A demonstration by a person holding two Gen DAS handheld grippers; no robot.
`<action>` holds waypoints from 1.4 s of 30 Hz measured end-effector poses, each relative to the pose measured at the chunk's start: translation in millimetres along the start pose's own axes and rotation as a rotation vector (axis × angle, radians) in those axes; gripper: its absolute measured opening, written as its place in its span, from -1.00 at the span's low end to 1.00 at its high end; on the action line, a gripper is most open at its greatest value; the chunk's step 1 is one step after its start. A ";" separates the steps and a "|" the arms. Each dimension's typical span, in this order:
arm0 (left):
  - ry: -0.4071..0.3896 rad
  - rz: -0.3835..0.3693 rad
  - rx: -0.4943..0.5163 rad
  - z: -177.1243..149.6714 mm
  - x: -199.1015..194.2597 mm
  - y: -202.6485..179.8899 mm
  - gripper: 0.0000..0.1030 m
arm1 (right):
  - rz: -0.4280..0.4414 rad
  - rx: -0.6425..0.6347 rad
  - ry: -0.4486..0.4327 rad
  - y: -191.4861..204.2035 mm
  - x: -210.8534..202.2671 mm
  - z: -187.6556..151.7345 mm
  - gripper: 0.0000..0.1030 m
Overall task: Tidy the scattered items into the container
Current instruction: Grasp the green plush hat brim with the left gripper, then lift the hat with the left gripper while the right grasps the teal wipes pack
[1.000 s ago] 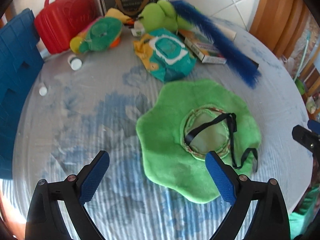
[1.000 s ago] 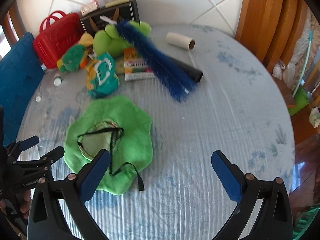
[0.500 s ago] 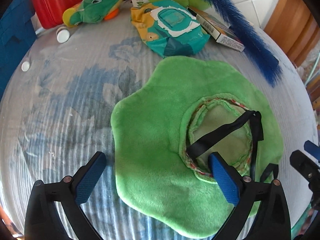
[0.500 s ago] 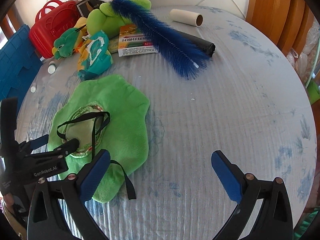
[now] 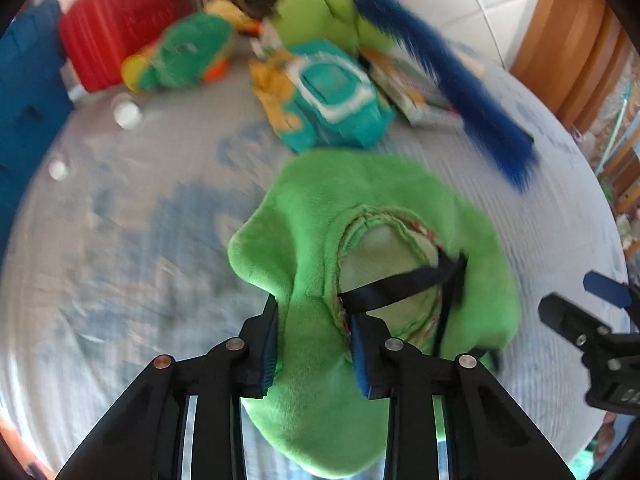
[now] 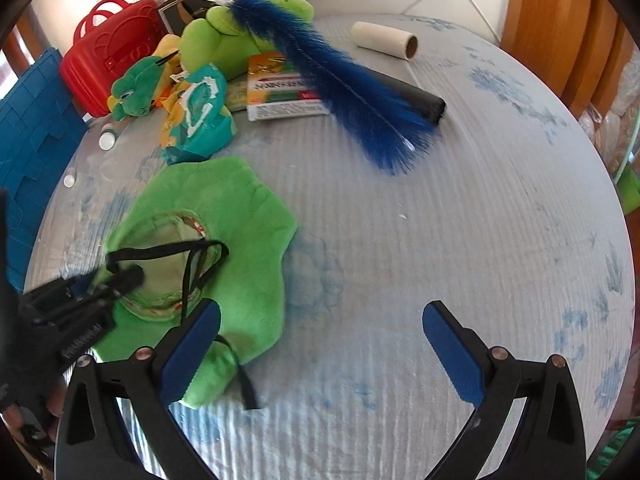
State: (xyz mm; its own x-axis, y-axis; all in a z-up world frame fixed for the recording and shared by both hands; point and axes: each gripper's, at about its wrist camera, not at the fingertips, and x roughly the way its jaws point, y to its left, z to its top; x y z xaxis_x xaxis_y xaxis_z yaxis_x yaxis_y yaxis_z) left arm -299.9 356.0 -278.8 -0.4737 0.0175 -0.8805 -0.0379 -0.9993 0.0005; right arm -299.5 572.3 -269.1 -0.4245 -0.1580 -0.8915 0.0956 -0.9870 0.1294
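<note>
We had only just started. Our left gripper [image 5: 314,344] had its jaws squeezed together on the brim of the green hat [image 5: 360,208], and the soft cloth was bunched up between them. The hat was not in any container yet. Most of it lay on the worktop [image 6: 440,220], near the edge closest to us. One side looked like it was lifting a little, but the left view was blurry, so we could not be sure.

Our right gripper [image 6: 320,346] held nothing. Its jaws were wide apart, low over the bare cloth just beside the hat.

Lots of things were left to tidy. At the far side we saw a green toy turtle [image 6: 138,88], a bigger light green soft toy [image 6: 218,46], a teal pack of wipes [image 6: 202,114], a flat box [image 6: 280,96], a fluffy blue brush [image 6: 340,84] and a paper roll [image 6: 384,40]. Small white caps lay near the left edge. A red case [image 6: 108,56] and a blue crate [image 6: 28,128] stood at the far left. We guessed one of them was the container, but we could not tell which.

The hat was bright green and fuzzy, with a wavy brim. It lay upside down, so we saw the pale inside and a black strap [image 5: 394,284] across the opening. It looked floppy and easy to fold.
</note>
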 end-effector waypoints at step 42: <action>-0.036 0.144 -0.176 126.9 70.5 153.8 -0.60 | 0.093 -0.165 0.026 149.5 131.1 174.5 -0.20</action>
State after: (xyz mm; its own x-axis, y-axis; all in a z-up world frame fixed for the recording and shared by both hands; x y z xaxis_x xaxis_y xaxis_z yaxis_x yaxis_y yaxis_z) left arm -450.8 207.8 -280.6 -0.4947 -0.1281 -0.8596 0.1854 -0.9819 0.0397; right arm -498.0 398.7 -290.9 -0.3836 -0.2449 -0.8904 0.2805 -0.9495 0.1403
